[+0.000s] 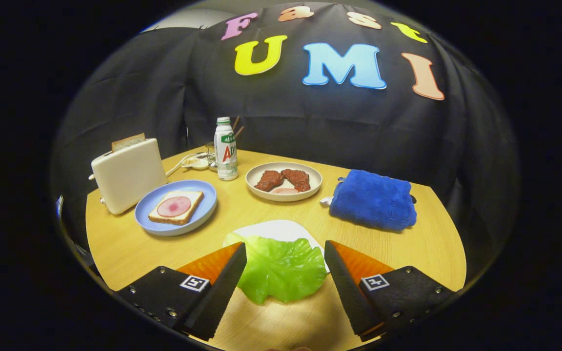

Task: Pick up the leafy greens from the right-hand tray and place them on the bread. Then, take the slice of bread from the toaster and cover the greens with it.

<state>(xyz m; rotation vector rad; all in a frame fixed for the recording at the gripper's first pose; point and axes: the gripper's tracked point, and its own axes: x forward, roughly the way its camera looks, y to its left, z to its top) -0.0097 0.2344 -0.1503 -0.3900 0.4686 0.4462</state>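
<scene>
In the gripper view we see our gripper (pixel 285 258) with its fingers (pixel 222 282) spread wide apart, holding nothing. The leafy greens (pixel 281 267) lie between them on a white tray (pixel 281 228), which rests on the wooden table (pixel 398 243). Beyond the fingers, to the left, a blue plate (pixel 151 222) carries the bread (pixel 161 217) topped with a pink slice of ham (pixel 174 206). Just beside it stands the white toaster (pixel 127 175) with a slice of bread (pixel 128 141) poking up. Farther back we note a bottle (pixel 225 148), a plate of meat (pixel 284 181), and a blue cloth (pixel 373 200).
</scene>
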